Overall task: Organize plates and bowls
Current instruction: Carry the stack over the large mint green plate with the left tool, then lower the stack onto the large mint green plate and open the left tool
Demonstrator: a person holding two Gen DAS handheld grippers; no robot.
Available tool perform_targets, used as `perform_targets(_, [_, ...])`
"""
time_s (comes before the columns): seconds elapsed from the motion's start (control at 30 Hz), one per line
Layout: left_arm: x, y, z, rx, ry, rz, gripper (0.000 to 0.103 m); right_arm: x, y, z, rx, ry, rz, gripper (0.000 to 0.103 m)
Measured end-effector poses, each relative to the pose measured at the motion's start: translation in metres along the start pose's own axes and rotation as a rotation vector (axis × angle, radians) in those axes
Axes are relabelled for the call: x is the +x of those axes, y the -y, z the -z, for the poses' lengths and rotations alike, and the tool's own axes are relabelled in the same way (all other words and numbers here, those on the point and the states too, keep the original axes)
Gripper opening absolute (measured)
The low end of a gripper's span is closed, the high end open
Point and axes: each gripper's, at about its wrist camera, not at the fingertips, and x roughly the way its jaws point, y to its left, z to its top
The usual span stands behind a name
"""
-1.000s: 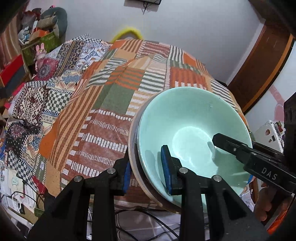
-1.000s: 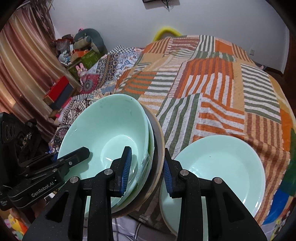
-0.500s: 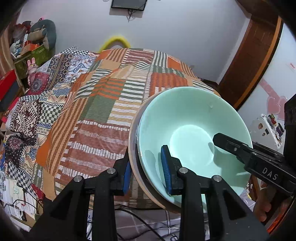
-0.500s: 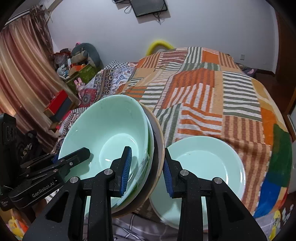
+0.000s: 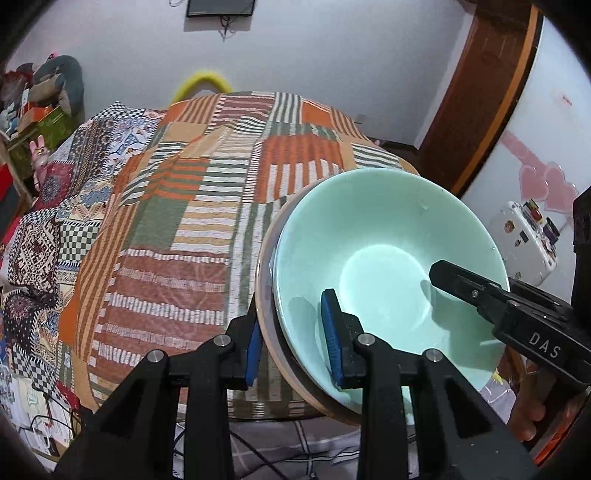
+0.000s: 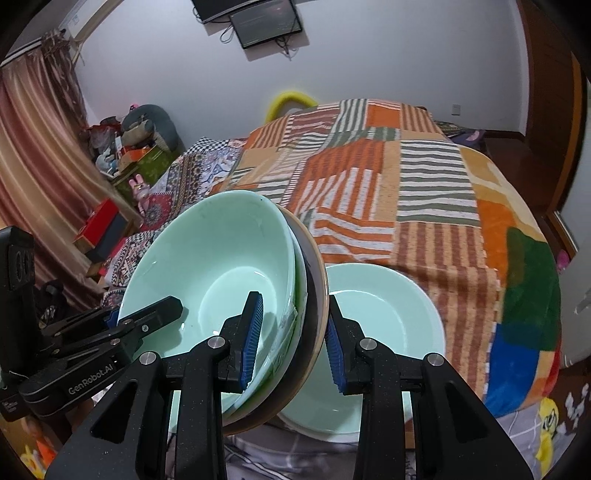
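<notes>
Above the near edge of a bed spread with a striped patchwork blanket (image 5: 207,206) in orange, green, cream and brick red, both tools carry one stack of dishes between them. Left side of the room, seen from the right wrist: brown striped curtain (image 6: 33,155), cluttered shelf with boxes and soft toys (image 6: 136,147), then a second geometric-patterned spread (image 5: 48,221) beside the blanket. Left gripper (image 5: 291,341), black frame with blue ribbed pads: jaws clenched on the left rim of the stack, one pad outside under the rim, the other inside the bowl. Stack: a pale mint-green glazed ceramic bowl (image 5: 373,236), deep and empty, nested on a dark round plate with a tan wooden-looking edge (image 6: 316,284); between the two a thinner pale green rim shows, its kind unclear. The stack is tilted and raised clear of the bed. Right gripper (image 6: 293,341), same make: jaws clenched on the opposite rim, inner pad in the bowl, outer pad behind the plate's edge. Lower right of that view: a second pale mint-green ceramic bowl (image 6: 391,314), wide and shallow, resting on the blanket at the bed's near edge, partly hidden behind the held stack. Far wall: white, with a dark wall-mounted screen (image 6: 264,22) and a yellow curved object (image 5: 201,83) behind the bed. Right edge: brown wooden door frame (image 5: 480,92).
</notes>
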Motion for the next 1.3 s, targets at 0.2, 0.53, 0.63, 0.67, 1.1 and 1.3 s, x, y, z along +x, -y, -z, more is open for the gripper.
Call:
perform_targets(0.2, [0.016,0.017,-0.002,0.031,-0.032,0.009,0.03,-0.004,0.018,0.003,0.033,-0.002,0.016,0.03])
perform_targets(0.53, [0.043,0.034,-0.003,0.065,-0.088,0.018,0.03,-0.004,0.044,0.011,0.092,-0.023,0.031,0.03])
perform_targets(0.63, [0.05,0.037,-0.003,0.071,-0.105,0.016,0.03,-0.001,0.048,0.012,0.103,-0.035,0.033,0.03])
perform_targets(0.67, [0.053,0.038,-0.003,0.072,-0.111,0.016,0.03,0.0,0.049,0.013,0.106,-0.039,0.033,0.03])
perform_targets(1.1, [0.084,0.041,0.0,0.073,-0.189,0.017,0.03,0.015,0.065,0.02,0.148,-0.096,0.041,0.03])
perform_targets(1.3, [0.094,0.04,0.001,0.07,-0.208,0.016,0.03,0.02,0.068,0.022,0.156,-0.116,0.043,0.03])
